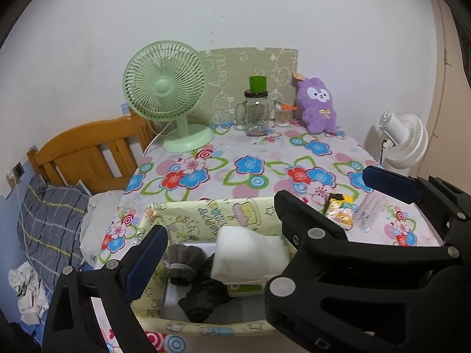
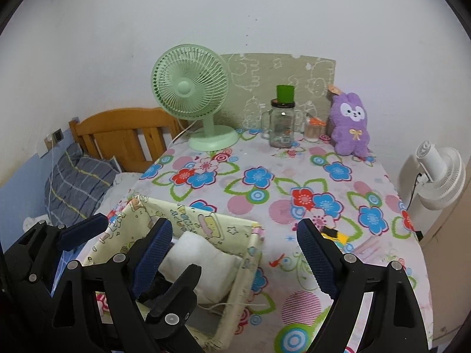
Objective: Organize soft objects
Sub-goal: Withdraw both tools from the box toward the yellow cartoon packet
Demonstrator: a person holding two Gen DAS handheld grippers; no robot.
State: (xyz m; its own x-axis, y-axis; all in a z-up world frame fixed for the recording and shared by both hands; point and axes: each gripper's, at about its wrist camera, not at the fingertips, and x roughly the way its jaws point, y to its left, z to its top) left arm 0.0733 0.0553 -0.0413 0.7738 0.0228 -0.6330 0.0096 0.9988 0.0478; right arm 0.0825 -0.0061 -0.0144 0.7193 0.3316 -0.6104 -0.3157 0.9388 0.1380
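- I'm looking at a table [image 2: 265, 182] under a bright flowered cloth, pushed against a pale wall, with a wooden headboard [image 2: 123, 135] and a plaid pillow [image 2: 79, 182] off to its left
- I take the fabric-lined basket [image 2: 206, 223] at the near left part of the table as my landmark
- Inside the basket lie a white folded cloth [image 1: 250, 250], a grey rolled piece [image 1: 184, 260] to the left of it, and a black bundle [image 1: 203, 294] nearer to me
- My left gripper [image 1: 220, 226] hangs over the basket with its jaws spread wide and nothing between them; the blue pads [image 1: 153, 253] touch none of the contents
- My right gripper [image 2: 234, 256] sits over the basket's right rim, jaws also wide apart and empty; one finger is above the basket, the other over bare cloth to the right of it
- Far behind the basket stands a green desk fan [image 2: 191, 94]
- Behind and to the right of the basket are a glass jar [image 2: 281, 126] with a green cup on top and, further right, a purple plush toy [image 2: 350, 123] upright against a patterned board [image 2: 279, 76]
- Just right of the basket lie a small yellow and black packet [image 1: 341, 210] and a clear plastic wrapper [image 1: 368, 211]
- Beyond the table's right edge stands a white fan [image 2: 435, 176]
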